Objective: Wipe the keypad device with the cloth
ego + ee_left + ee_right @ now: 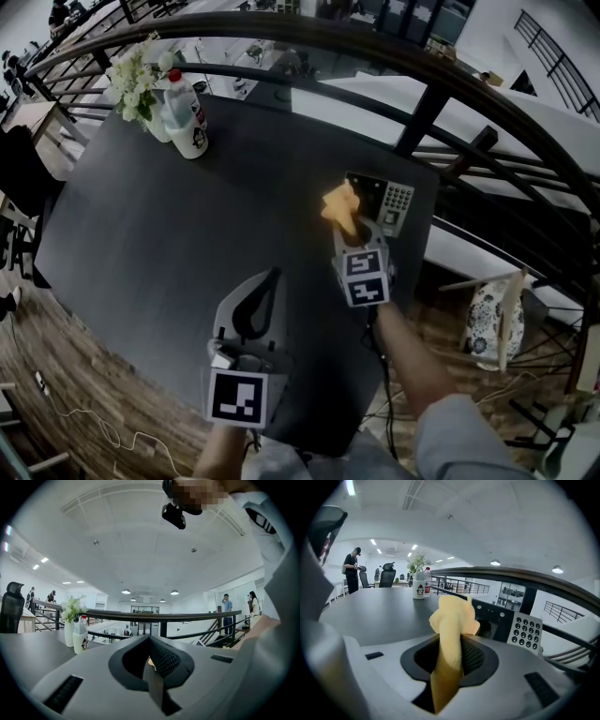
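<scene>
Right gripper view is showing the right gripper [451, 656] clamping its 2 jaws on the yellow cloth [451, 616], which is sticking up just in front of the keypad device [506, 623]. That device is lying at the far right edge of the dark table [159, 225]. The left gripper [151, 660] is hanging near the table's near edge, jaws pressed together on nothing.

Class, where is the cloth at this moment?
The cloth is right of centre in the head view, clamped in the right gripper, by the keypad device's left end.
</scene>
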A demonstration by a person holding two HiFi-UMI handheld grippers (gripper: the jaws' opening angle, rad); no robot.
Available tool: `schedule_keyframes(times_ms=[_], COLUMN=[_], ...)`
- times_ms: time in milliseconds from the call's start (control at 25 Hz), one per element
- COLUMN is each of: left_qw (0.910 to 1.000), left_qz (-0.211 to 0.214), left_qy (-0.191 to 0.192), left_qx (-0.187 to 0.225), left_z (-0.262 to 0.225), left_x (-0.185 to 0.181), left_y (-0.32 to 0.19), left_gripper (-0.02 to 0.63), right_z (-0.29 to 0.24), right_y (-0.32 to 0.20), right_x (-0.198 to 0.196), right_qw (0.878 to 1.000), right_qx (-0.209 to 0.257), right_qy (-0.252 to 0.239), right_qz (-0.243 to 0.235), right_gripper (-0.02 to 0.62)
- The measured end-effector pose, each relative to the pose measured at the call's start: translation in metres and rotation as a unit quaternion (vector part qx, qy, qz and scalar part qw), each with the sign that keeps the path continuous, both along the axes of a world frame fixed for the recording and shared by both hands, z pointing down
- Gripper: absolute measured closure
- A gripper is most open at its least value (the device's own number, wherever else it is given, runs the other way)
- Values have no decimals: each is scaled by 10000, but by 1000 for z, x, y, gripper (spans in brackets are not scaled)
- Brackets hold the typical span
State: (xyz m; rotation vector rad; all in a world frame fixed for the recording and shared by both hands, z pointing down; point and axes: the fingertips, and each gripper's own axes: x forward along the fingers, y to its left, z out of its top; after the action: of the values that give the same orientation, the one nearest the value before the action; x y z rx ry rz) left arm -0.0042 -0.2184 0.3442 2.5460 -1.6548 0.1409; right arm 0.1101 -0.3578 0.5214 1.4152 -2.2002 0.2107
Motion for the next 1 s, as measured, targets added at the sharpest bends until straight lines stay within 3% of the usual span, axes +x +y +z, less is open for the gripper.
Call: schedule_keyframes(times_ms=[400, 1000], left_qw=[9999, 9993], left_qz=[116, 364], left_qy=[4, 30], left_qx=[11, 65], left_z=[-3, -5], left_x=[14, 47], left_y=[1, 2], left_gripper=[600, 600], right_z=[-6, -1], right_y=[-1, 11], right_x=[31, 123], right_qw=[9996, 9941], right_qx=[59, 39], right_qy=[-8, 3], right_qz=[275, 1081], right_gripper=[492, 492])
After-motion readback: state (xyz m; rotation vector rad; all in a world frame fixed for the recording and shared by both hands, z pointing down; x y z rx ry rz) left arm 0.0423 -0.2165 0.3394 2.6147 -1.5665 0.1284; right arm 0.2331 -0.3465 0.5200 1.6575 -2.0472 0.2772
